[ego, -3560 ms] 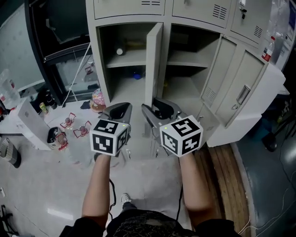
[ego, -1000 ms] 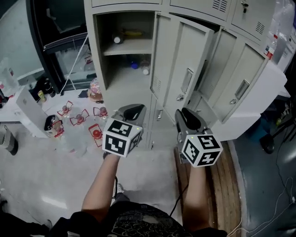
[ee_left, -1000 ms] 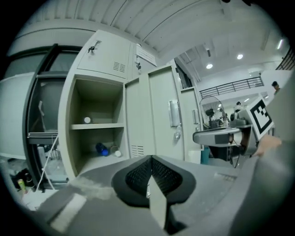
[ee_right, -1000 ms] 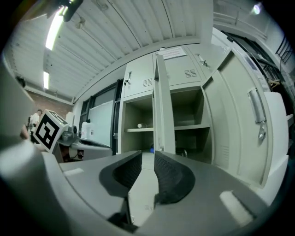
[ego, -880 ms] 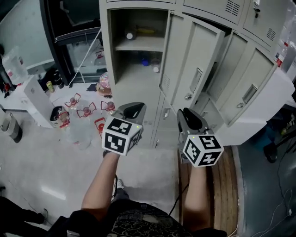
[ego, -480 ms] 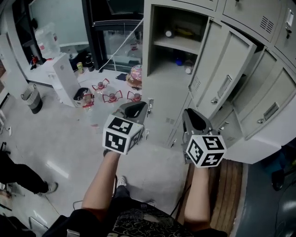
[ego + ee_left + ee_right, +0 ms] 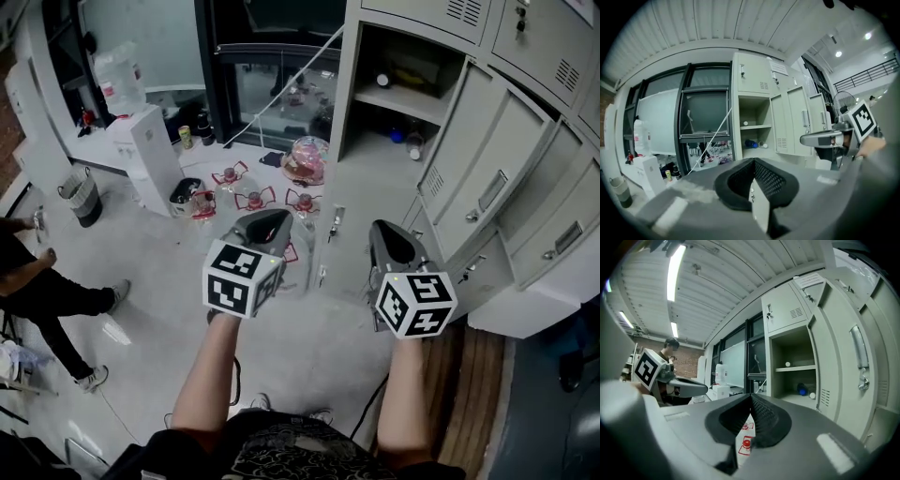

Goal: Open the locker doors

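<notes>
Grey steel lockers (image 7: 441,234) fill the head view from twelve to three o'clock. The leftmost compartment (image 7: 405,89) stands open, with small items on its shelf and a blue bottle (image 7: 397,135) beneath. The tall doors (image 7: 473,169) at its three o'clock side hang swung outward with their handles showing, and the vented upper doors (image 7: 441,14) are closed.

Both grippers sit side by side at the middle of the view, well apart from the lockers and touching nothing. The left gripper (image 7: 265,223) is at nine o'clock of the right gripper (image 7: 394,239). In the left gripper view its jaws are clenched tip to tip with nothing in them. The right jaws have just been closing and now meet, with nothing between them.

On the pale floor at eleven o'clock of the grippers stand clear jugs with red handles (image 7: 253,199). A white cabinet (image 7: 150,159) is further toward ten o'clock. A person (image 7: 37,291) stands at the nine o'clock edge.
</notes>
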Motion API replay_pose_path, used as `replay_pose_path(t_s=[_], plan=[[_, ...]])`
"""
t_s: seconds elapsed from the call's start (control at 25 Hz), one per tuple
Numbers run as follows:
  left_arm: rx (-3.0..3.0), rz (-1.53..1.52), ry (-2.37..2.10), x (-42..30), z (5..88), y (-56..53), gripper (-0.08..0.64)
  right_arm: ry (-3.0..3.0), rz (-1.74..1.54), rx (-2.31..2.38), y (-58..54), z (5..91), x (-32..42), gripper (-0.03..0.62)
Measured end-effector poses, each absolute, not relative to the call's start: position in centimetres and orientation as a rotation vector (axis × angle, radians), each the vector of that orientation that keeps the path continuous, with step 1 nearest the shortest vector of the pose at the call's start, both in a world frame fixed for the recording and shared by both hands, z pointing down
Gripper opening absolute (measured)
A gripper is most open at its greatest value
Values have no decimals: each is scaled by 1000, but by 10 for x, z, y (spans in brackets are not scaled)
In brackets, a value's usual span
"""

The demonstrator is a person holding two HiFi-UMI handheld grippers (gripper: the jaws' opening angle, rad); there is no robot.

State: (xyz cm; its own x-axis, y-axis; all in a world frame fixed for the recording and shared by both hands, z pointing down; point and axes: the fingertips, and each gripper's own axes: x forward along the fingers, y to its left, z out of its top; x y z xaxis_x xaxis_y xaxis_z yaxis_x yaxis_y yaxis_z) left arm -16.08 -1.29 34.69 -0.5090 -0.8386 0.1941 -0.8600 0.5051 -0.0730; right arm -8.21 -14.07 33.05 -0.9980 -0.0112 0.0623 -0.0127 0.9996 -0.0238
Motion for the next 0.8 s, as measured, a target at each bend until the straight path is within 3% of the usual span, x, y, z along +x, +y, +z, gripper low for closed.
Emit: replay_pose_path(t_s=[0.8], plan=[[1503, 203, -2593, -203, 346, 96, 0, -3061, 5, 29, -28, 324, -122, 0]])
